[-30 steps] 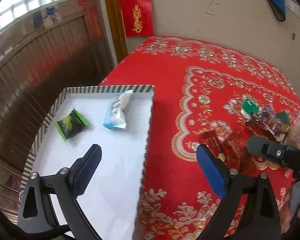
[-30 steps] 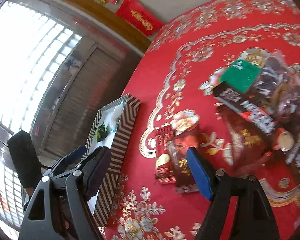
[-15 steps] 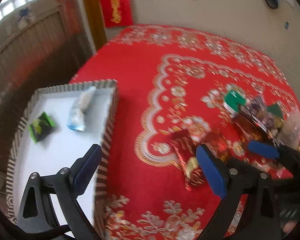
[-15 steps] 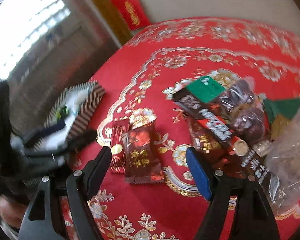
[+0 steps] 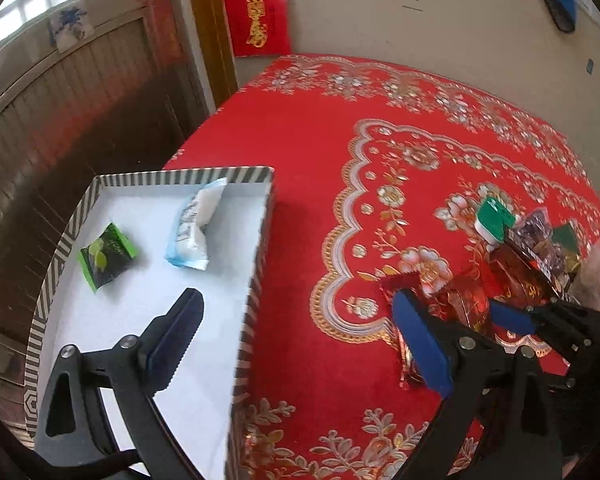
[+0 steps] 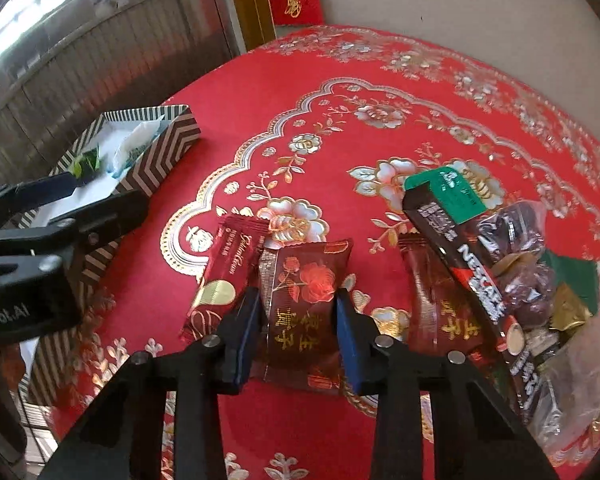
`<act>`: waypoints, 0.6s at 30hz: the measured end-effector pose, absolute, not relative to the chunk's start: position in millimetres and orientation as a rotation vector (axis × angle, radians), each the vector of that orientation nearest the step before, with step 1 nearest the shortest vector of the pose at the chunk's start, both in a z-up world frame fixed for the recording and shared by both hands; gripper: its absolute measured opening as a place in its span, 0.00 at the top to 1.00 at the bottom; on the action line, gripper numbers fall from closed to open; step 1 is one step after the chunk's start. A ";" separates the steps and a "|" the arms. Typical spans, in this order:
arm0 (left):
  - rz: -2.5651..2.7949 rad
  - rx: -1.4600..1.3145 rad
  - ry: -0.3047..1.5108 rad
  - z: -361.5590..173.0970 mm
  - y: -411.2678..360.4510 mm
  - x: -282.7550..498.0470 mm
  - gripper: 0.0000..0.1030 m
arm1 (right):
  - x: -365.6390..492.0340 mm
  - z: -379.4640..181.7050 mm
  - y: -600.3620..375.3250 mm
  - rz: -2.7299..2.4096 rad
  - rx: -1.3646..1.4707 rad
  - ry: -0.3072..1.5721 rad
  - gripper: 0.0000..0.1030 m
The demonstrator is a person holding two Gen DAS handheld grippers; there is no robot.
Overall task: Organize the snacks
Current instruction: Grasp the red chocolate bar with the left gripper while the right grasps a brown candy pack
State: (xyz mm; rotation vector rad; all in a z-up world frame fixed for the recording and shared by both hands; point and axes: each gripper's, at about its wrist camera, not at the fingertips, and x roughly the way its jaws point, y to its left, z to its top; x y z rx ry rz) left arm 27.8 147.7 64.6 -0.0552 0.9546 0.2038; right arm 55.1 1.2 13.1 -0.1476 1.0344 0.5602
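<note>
A striped box (image 5: 56, 264) sits at the left edge of the table, on the red floral tablecloth (image 5: 320, 128). On its white floor lie two snacks, apart from each other: a green packet (image 5: 107, 255) nearer the box's left wall and a pale blue-and-white packet (image 5: 196, 228) toward its far right corner.

The left gripper (image 5: 296, 340) hangs over the box's right wall with its jaws wide apart and nothing between them; one finger is above the box floor, the other above the cloth.

Toward the middle of the table, a dark red packet with a gold oval (image 6: 224, 276) lies on the cloth, its right edge tucked under a dark red packet printed with a rose (image 6: 306, 304). The right gripper (image 6: 298, 308) points steeply down at the rose packet. Its jaws have just been closing and now stand one on each long side of the packet, with the blue pads (image 6: 346, 320) against the wrapper's edges. The packet lies flat on the cloth.

Near the right edge of the table is a heap of snacks: another dark red packet with gold characters (image 6: 440, 300), a long dark coffee stick (image 6: 466, 268) lying across it, a green-topped packet (image 6: 446, 192), clear-wrapped dark sweets (image 6: 520, 240) and a clear plastic bag (image 6: 580, 380).
</note>
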 end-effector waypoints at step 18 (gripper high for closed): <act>0.080 -0.124 1.101 22.1 100.3 50.3 0.11 | 49.6 15.2 -50.4 0.511 -0.031 1.060 0.66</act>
